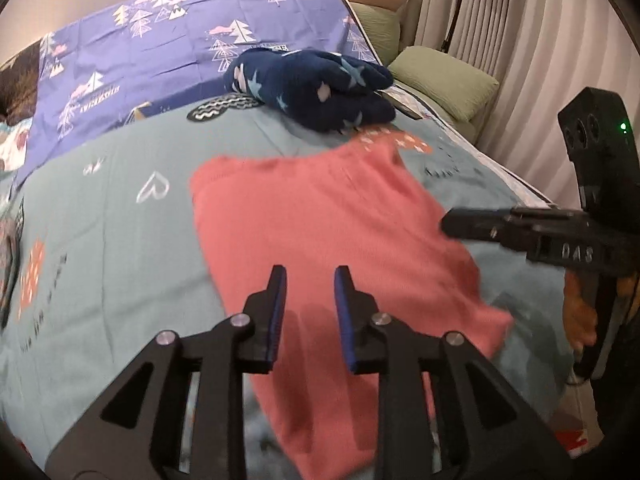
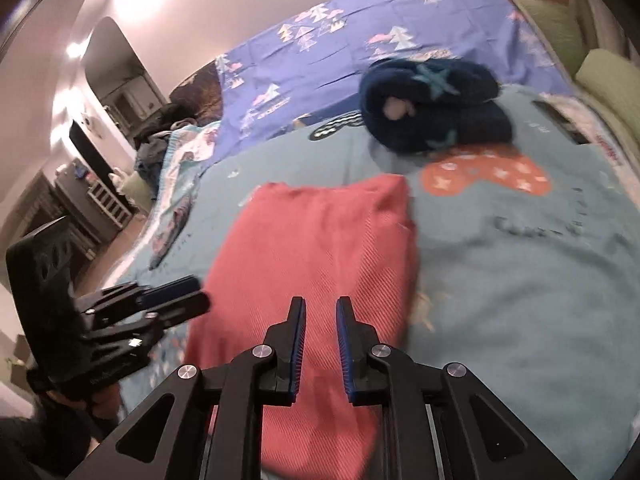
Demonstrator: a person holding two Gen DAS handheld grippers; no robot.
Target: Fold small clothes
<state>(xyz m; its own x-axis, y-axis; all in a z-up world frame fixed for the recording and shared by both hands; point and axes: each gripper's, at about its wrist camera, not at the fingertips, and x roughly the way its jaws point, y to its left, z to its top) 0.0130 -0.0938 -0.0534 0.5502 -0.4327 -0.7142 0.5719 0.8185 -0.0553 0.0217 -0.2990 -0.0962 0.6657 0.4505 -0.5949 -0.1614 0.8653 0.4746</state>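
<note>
A coral-pink knit garment lies flat and folded into a long shape on the teal bedspread; it also shows in the right wrist view. My left gripper hovers over its near part, jaws open and empty. My right gripper hovers over the garment too, jaws open and empty. The right gripper shows in the left wrist view at the garment's right edge. The left gripper shows in the right wrist view at its left edge.
A dark blue fleece garment with stars lies bundled beyond the pink one, also in the right wrist view. A purple sheet with tree prints covers the far bed. Green cushions and a curtain stand at the right.
</note>
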